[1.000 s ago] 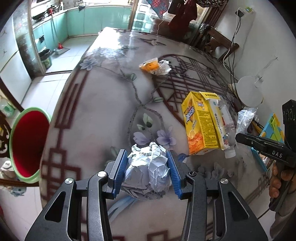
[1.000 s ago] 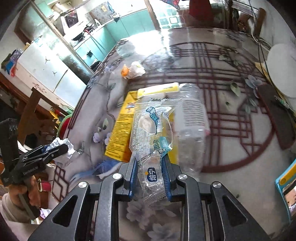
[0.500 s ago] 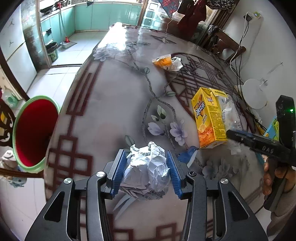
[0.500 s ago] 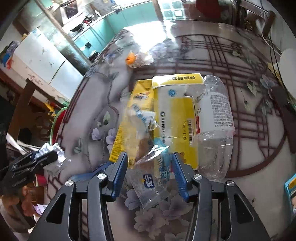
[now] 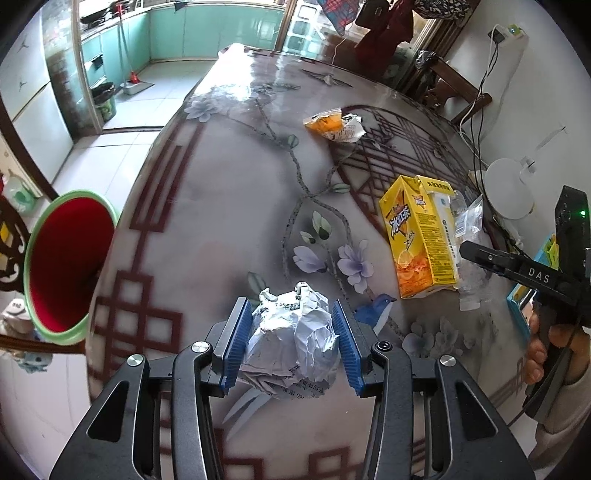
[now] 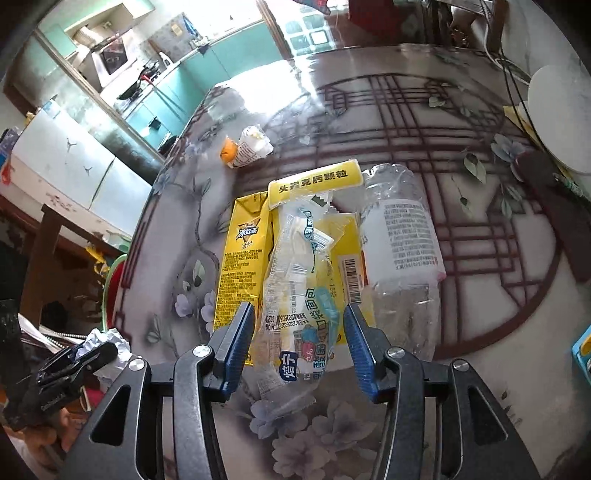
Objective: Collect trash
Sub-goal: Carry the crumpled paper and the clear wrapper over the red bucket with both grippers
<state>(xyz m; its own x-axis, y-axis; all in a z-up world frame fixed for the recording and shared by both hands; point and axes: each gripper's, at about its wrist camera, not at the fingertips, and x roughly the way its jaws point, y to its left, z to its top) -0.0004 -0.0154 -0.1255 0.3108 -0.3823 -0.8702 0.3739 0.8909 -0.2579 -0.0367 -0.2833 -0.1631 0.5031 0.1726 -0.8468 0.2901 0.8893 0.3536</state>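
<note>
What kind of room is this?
Probably a home dining room beside a kitchen: a big flower-patterned table, teal kitchen cabinets through the doorway, and a wooden chair behind it.

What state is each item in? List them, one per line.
left gripper: shut on crumpled paper ball.
right gripper: open, astride the clear plastic wrapper.
yellow drink carton: lying flat.
plastic bottle: empty, on its side.
orange snack wrapper: torn open.
red bin: open.
</note>
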